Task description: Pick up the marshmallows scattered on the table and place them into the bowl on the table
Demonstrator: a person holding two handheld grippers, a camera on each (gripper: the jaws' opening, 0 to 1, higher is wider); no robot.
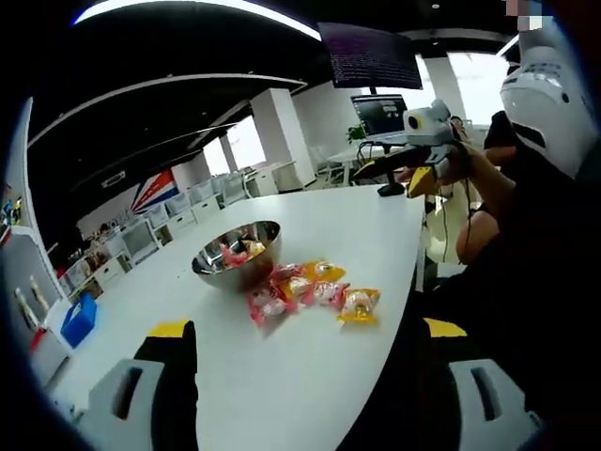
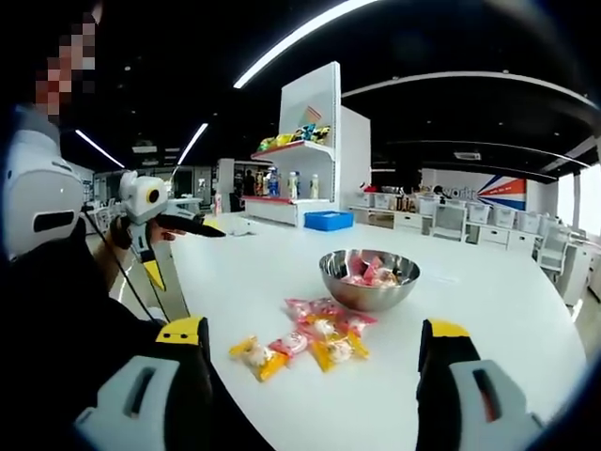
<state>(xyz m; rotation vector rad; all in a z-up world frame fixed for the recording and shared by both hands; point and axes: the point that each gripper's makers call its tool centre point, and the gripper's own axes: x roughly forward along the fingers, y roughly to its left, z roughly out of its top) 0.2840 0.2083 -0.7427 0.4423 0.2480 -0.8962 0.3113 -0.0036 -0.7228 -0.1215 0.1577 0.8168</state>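
Honestly, some of this is hard to read: the person's dark torso covers the near desk edge in both views, and the wrapped marshmallows inside the bowl are just pink blurs. Room is an open office with ceiling light strips, a white shelf unit point(image 2: 310, 141) holding bottles and snacks, and a monitor point(image 1: 380, 113) at the far desk end. White desk point(image 1: 310, 376) runs long and bare apart from the task items. Steel bowl point(image 1: 239, 252) point(image 2: 369, 279) sits upright mid-desk. Marshmallows point(image 1: 315, 291) point(image 2: 310, 340) lie in a loose cluster of pink and yellow wrappers, just beside the bowl, some touching it. Left claw point(image 1: 300, 395) is spread apart, empty, above the desk. Right claw point(image 2: 315, 395) likewise apart, holding nothing.
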